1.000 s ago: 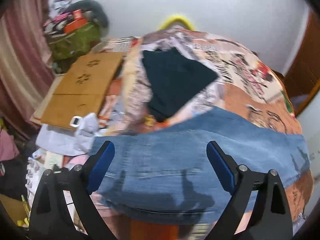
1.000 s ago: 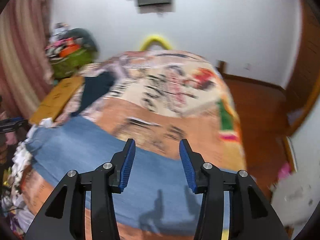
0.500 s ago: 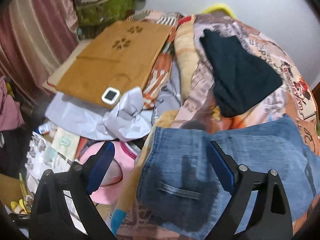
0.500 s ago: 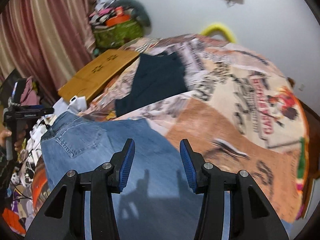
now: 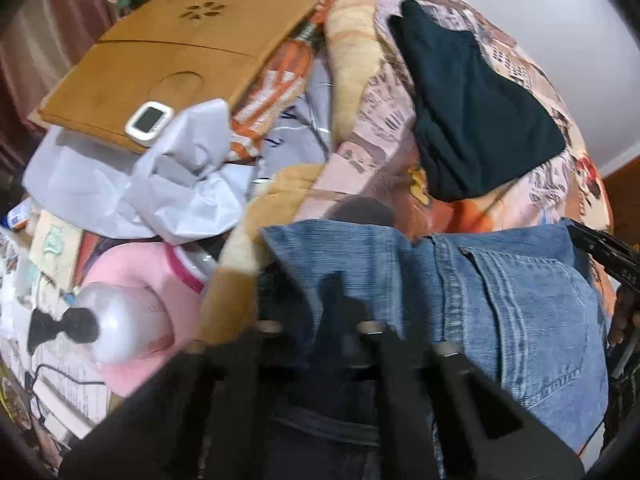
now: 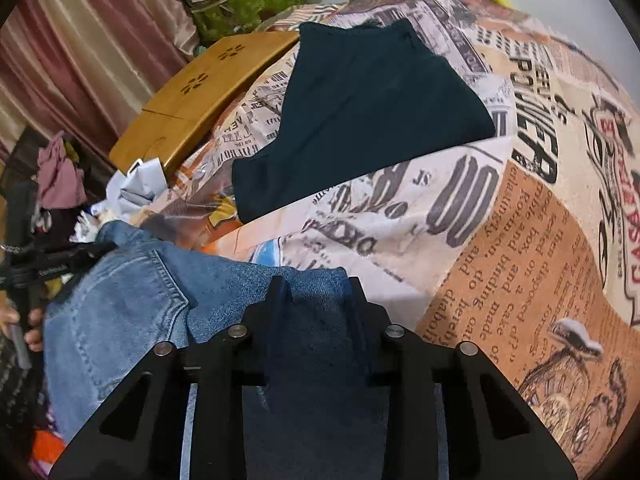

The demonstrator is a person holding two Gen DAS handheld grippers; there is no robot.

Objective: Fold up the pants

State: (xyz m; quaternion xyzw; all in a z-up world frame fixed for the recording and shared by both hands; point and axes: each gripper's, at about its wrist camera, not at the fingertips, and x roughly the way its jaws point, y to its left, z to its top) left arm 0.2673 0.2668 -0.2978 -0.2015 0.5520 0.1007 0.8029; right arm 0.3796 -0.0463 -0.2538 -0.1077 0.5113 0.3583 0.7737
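Observation:
Blue denim pants [image 5: 500, 304] lie on a bed with a newspaper-print cover [image 6: 520, 240]. My left gripper [image 5: 320, 304] is shut on the pants' waistband at its left corner; the fingers are mostly covered by denim. My right gripper [image 6: 316, 300] is shut on the pants [image 6: 132, 296] at the other waistband corner, denim bunched between its jaws. A back pocket shows in both views. The left gripper [image 6: 52, 268] also shows at the left of the right wrist view.
A folded dark teal garment [image 6: 360, 112] lies on the bed behind the pants. A wooden lap tray [image 5: 168, 52] with a small white device [image 5: 148, 120], crumpled white paper [image 5: 168, 188] and a pink item [image 5: 140, 280] clutter the left side. Curtains [image 6: 80, 52] hang left.
Both grippers went from open above the pants to shut on the waistband. Both moved left and down toward the waist end.

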